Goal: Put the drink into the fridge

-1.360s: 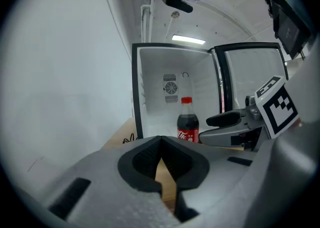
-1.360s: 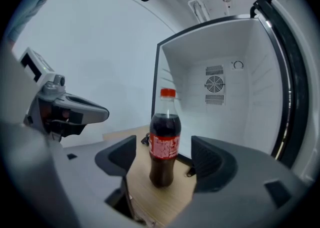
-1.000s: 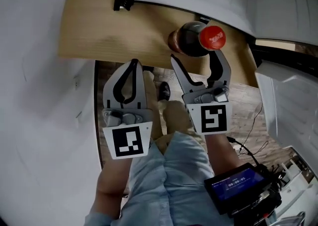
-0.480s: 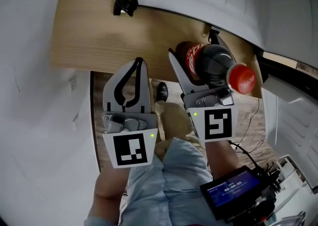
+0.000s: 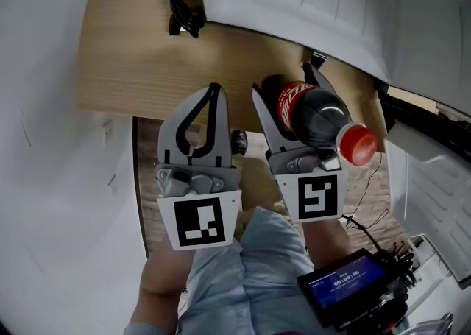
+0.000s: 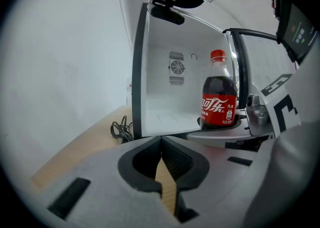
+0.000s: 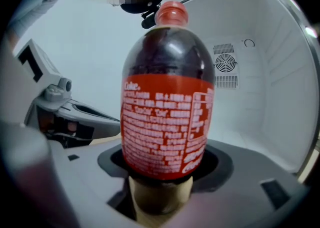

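Cola bottle [image 5: 316,116] sits between the right gripper's [image 5: 285,87] fingers, which are closing on it. Left gripper's [image 5: 213,92] fingers meet, empty.

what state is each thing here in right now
bottle, capped, full, held low on its body by the right tool
fridge, door open, visible part bare inside
right tool, jaws closing on the bottle between them
left tool, shut, empty
screen, lit
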